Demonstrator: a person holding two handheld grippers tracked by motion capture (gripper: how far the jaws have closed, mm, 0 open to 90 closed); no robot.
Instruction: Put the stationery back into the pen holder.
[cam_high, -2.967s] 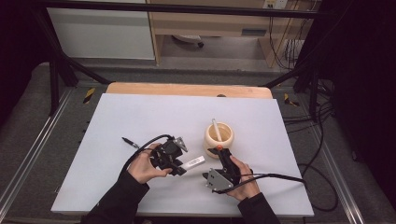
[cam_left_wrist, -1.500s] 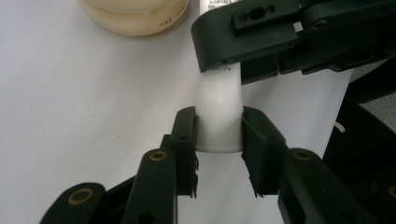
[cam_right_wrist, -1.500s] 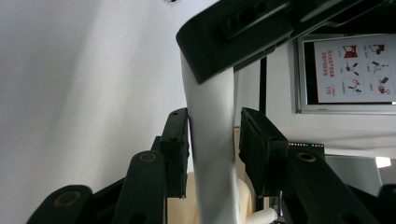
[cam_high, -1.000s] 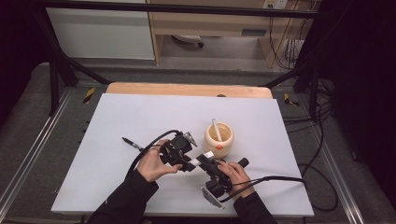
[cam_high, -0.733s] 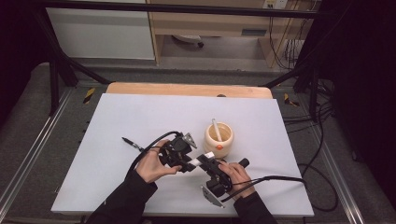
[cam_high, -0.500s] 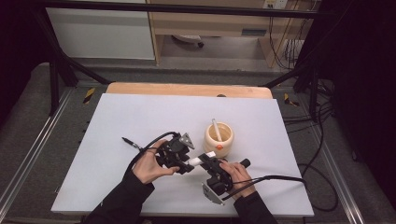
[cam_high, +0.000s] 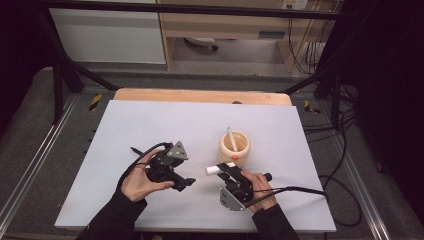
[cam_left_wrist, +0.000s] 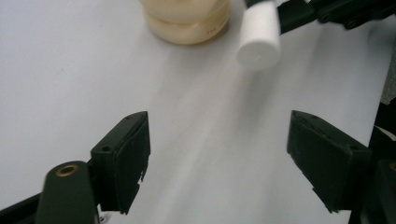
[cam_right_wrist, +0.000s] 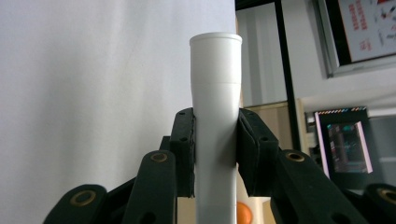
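A white tube (cam_high: 219, 169) lies level just above the table, and my right gripper (cam_high: 226, 171) is shut on it; in the right gripper view both pads clamp the tube (cam_right_wrist: 216, 84) at my right gripper (cam_right_wrist: 216, 135), with its capped end sticking out ahead. My left gripper (cam_high: 187, 182) sits to the left of it, apart from the tube. Its jaws have just been opening and now stand open at my left gripper (cam_left_wrist: 219, 154) with nothing between them. The tube's end (cam_left_wrist: 259, 39) faces them from farther off. A cream cup (cam_high: 234, 146) with a white stick (cam_high: 231, 137) in it stands behind the tube.
A white sheet (cam_high: 150, 125) covers the table, with a wooden edge (cam_high: 200, 95) at the back. Black cables (cam_high: 300, 190) trail off to the right. Metal frame rails (cam_high: 30, 170) run along the left side.
My left gripper has opened, let go of the tube's end and drawn back to the left. The right gripper has stayed in place, still shut on the tube.
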